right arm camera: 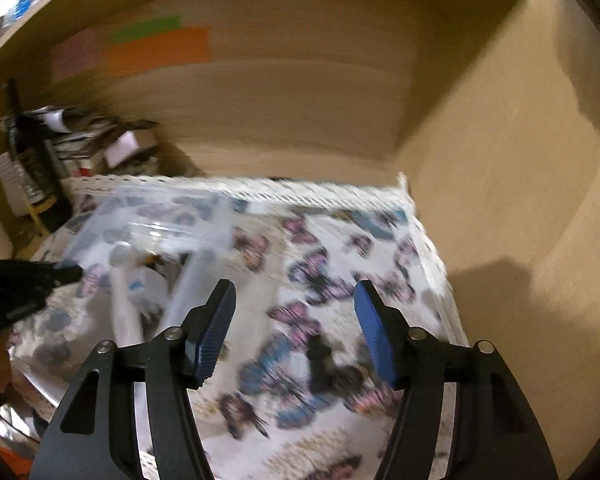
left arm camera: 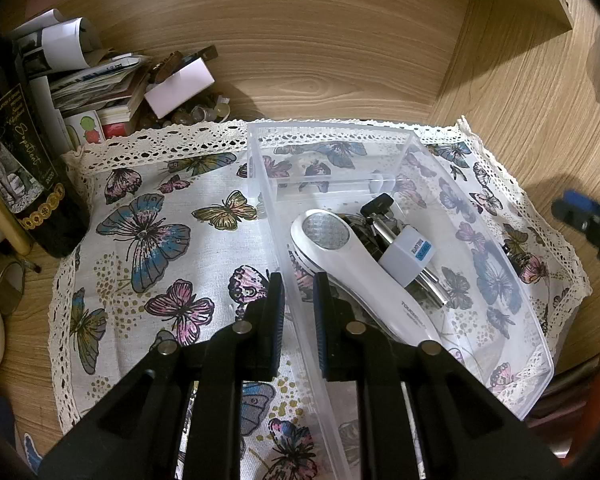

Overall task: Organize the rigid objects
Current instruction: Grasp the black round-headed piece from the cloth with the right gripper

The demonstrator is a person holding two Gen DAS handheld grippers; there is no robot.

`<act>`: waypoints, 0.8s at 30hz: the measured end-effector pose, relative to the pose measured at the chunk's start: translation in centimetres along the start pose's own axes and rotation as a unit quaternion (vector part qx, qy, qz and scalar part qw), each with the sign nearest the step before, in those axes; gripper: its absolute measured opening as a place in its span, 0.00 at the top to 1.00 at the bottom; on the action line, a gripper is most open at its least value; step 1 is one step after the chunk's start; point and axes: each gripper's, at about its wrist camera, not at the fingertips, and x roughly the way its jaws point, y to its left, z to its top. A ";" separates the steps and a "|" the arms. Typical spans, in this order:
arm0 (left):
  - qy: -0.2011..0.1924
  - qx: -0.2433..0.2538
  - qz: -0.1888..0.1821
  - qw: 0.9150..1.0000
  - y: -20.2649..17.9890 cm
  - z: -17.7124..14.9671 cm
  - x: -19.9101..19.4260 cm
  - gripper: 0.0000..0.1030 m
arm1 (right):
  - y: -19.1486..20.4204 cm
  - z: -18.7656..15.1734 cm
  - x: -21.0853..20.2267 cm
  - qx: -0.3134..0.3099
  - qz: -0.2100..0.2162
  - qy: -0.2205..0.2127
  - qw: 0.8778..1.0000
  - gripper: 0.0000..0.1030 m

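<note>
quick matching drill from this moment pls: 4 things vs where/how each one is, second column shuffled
Things:
1. white handheld device with round mesh head
2. dark wine bottle with gold-lettered label
3. left gripper
4. right gripper

States:
A. jaws apart over the butterfly cloth, nothing between them
B. lying in the clear plastic bin
C. clamped on the bin's left wall
D. standing off the cloth's left edge

Pairs: 1-B, 2-D, 3-C, 4-A

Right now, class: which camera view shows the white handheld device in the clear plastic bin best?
The left wrist view: the white handheld device lies sharp inside the clear plastic bin. The right wrist view shows it only as a motion-blurred white shape.
</note>
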 end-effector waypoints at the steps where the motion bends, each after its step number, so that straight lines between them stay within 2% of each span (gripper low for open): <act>1: 0.000 0.000 0.000 1.000 0.0 0.0 0.0 0.87 | -0.5 -0.5 0.1 0.008 -0.006 0.006 1.000 0.44; 9: 0.000 0.001 0.000 1.000 0.0 0.0 0.0 0.87 | -3.3 -5.7 2.5 0.076 -0.028 0.069 0.994 0.43; 14: 0.000 0.000 0.000 1.000 0.0 0.0 0.0 0.87 | -4.6 -7.5 3.8 0.097 -0.040 0.101 0.989 0.44; 24: 0.000 -0.002 -0.002 1.000 0.0 0.1 0.0 0.87 | -4.7 -6.8 6.7 0.078 -0.038 0.118 0.989 0.45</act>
